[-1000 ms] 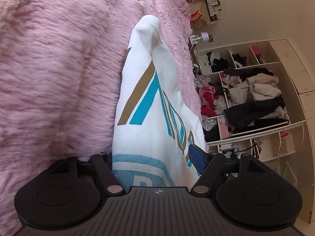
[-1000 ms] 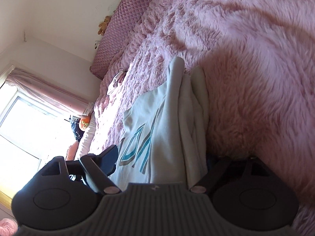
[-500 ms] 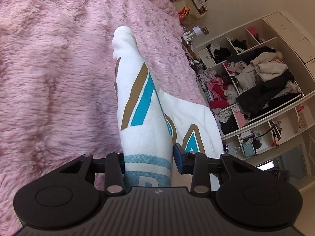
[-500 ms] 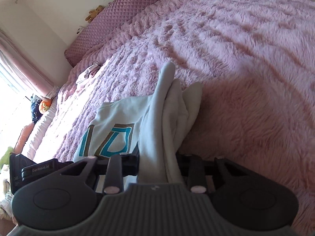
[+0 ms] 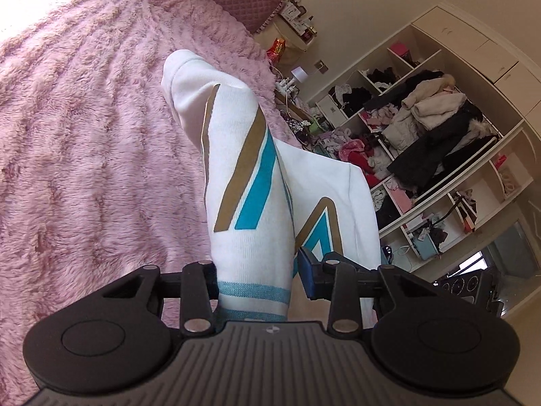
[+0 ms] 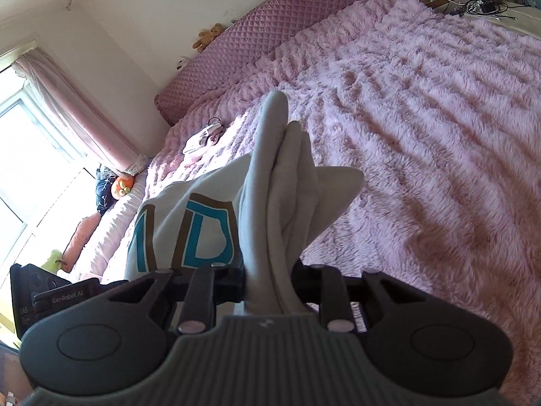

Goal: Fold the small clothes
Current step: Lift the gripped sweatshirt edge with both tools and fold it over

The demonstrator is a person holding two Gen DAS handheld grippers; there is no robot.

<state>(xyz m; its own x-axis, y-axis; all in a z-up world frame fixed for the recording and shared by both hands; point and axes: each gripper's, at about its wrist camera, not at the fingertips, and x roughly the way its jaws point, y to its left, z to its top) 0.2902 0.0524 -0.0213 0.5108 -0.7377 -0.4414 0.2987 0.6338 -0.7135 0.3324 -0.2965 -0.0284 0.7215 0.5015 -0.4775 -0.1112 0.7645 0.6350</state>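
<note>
Left gripper (image 5: pixel 258 280) clamped on white sweatshirt (image 5: pixel 250 182) hem; right gripper (image 6: pixel 267 284) closing on bunched fabric. Lift evenly, keep hem taut above pink blanket (image 5: pixel 84 135).

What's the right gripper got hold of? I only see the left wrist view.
Observer: The right gripper has a bunched fold of the white sweatshirt between its jaws, which are closing on it.
Operator: Anything else lying on the bed?
Observer: Yes, a small pale pink item lies on the blanket near the headboard.
</note>
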